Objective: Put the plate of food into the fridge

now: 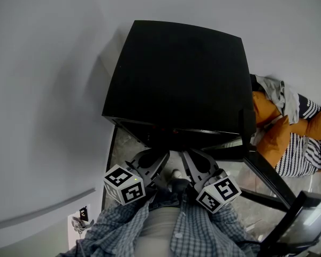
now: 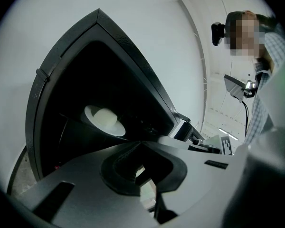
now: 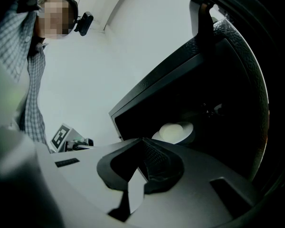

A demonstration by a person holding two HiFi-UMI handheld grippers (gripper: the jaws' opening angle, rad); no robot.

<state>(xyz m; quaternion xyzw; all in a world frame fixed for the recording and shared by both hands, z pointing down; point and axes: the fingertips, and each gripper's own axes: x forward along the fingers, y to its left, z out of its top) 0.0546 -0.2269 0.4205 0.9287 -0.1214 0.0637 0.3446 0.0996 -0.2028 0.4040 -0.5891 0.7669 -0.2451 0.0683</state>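
The plate lay inside the fridge, deep in its dark compartment, with a pale round lump of food on it. What it rested on was too dark to tell. It looked a stiff, smooth, breakable dish, probably not heavy. The lump seemed loose and could roll if the plate tipped. Any further hold would best be on the near rim, keeping it level.

The left gripper and right gripper hung close to the person's body, just in front of the fridge opening. Each had its fingers drawn together with nothing between them.

The door stood open to the right, so nothing blocked the opening. A heap of orange and striped clothes lay further right, well apart from the plate. A plain wall ran along the left.
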